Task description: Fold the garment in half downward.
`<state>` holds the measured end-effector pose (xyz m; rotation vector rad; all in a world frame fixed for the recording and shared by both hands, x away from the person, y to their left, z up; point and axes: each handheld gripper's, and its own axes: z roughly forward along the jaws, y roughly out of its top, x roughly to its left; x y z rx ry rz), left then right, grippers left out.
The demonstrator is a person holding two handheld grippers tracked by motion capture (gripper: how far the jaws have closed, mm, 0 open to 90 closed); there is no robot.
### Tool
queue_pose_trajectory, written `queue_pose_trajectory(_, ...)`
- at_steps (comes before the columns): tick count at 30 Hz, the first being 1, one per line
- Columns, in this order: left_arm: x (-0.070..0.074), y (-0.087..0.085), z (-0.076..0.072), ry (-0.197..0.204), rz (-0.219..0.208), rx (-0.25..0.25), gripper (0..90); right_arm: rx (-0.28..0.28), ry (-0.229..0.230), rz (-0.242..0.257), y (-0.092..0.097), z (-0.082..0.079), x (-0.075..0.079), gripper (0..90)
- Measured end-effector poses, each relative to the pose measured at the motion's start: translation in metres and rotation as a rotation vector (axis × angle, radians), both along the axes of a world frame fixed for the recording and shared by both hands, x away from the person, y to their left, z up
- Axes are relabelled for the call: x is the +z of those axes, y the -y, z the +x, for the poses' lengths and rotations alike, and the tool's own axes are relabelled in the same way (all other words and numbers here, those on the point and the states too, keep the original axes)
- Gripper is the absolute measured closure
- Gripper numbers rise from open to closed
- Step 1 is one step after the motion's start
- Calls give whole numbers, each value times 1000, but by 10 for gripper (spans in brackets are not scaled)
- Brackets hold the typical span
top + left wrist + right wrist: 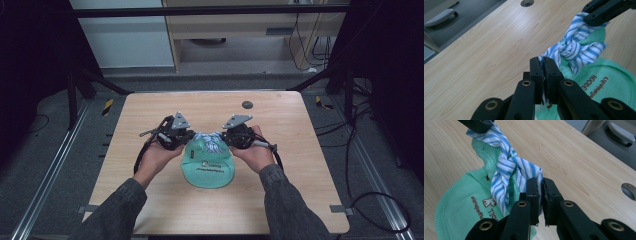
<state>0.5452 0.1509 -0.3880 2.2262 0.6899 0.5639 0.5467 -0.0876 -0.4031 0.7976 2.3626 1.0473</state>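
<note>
Holding the two ends of a blue-and-white striped fabric tie point(207, 140), the left tool point(543, 65) and the right tool point(540, 185) are each clamped shut on a strip of it, with a loose knot between them. The tie belongs to a mint-green waffle-weave cloth bib with brown printed lettering point(208, 167), which lies flat near the middle of the light wooden counter point(280, 125), its tied end towards the far edge and its rounded end towards the person's edge. The cloth looks light, soft and limp, likely to sag and bunch rather than keep shape; the thin strips seem the best place to grip, close to the knot. The counter is smooth, with a round cable hole point(247, 104) near the far edge. Around it are dark curtains, grey floor and trailing cables.
</note>
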Motion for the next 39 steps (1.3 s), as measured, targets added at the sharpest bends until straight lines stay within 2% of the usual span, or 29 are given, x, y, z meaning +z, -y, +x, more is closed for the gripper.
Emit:
queue_pose_trajectory(10,-10,-3,-9,-7,-5,-9,863,19,2,-21,-1,-14,-11,840)
queue_pose_trajectory(23,-22,-4,-18,-14,-4,-21,863,30,-9,-26,0,-21,-22,840)
queue_pose_trajectory(39,-34,-5,-30,-24,-26,-28,861,43,-12,-36,1,-31,-32,837)
